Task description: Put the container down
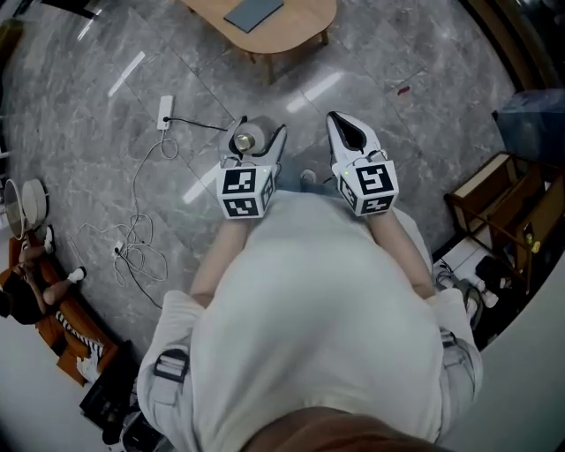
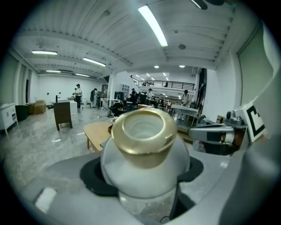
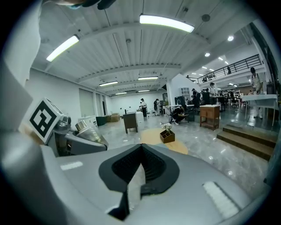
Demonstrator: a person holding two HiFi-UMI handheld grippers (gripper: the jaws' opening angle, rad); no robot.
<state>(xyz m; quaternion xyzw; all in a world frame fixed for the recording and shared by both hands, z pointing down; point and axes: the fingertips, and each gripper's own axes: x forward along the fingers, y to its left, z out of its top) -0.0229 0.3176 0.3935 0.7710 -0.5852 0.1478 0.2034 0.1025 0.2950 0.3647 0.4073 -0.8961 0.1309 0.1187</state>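
The container (image 1: 244, 139) is a white rounded jar with a gold rim. It sits between the jaws of my left gripper (image 1: 253, 143), held in the air in front of the person's body and high above the floor. In the left gripper view the container (image 2: 145, 151) fills the middle, its open gold mouth facing forward, and the black pads (image 2: 94, 178) press on both its sides. My right gripper (image 1: 347, 132) is level with it at the right, jaws closed together with nothing in them. In the right gripper view the black pads (image 3: 153, 169) meet, and the jar's gold rim (image 3: 86, 126) shows at the left.
A grey marble floor (image 1: 79, 97) lies below. A wooden table (image 1: 291, 26) with a dark flat item stands ahead. A white power strip (image 1: 165, 112) and loose cables (image 1: 134, 238) lie to the left. A wooden rack (image 1: 503, 212) stands at the right. Clutter sits at the lower left.
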